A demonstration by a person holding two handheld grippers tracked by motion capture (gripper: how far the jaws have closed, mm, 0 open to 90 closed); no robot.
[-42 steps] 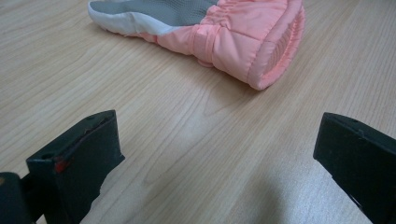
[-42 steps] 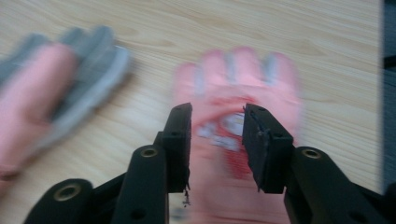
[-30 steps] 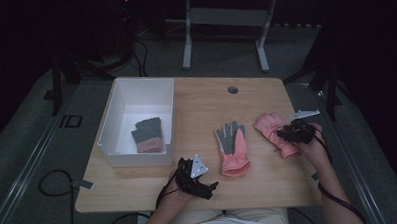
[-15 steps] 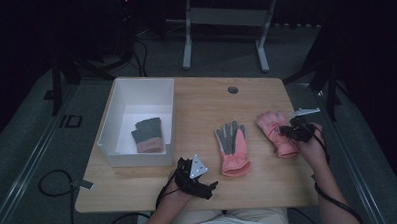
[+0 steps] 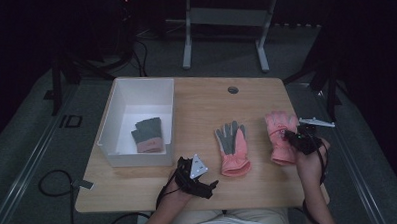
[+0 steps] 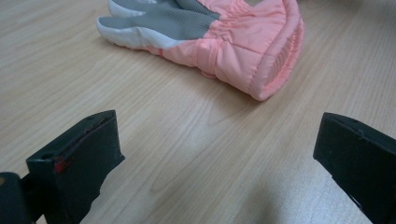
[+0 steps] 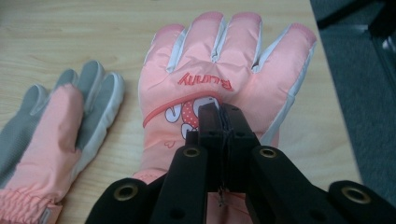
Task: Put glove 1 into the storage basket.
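Two grippers in play. Right gripper has just snapped its jaws together, pinching the back of the right-hand pink glove, fabric caught between them. In the high view that gripper sits over the glove near the table's right edge. Left gripper rests at the front edge, jaws spread wide with nothing between them, bare wood ahead and the cuff of the middle glove beyond.

Count the gloves: three. One pink, back up, in the right gripper. One pink and grey, palm up, at the middle of the table, well apart from the first. One grey with a pink cuff lying in the white box on the left. One box, then.

Table is light wood with one round hole near the far edge. Grey floor around, cables at the left, a metal stand behind, the room dark.
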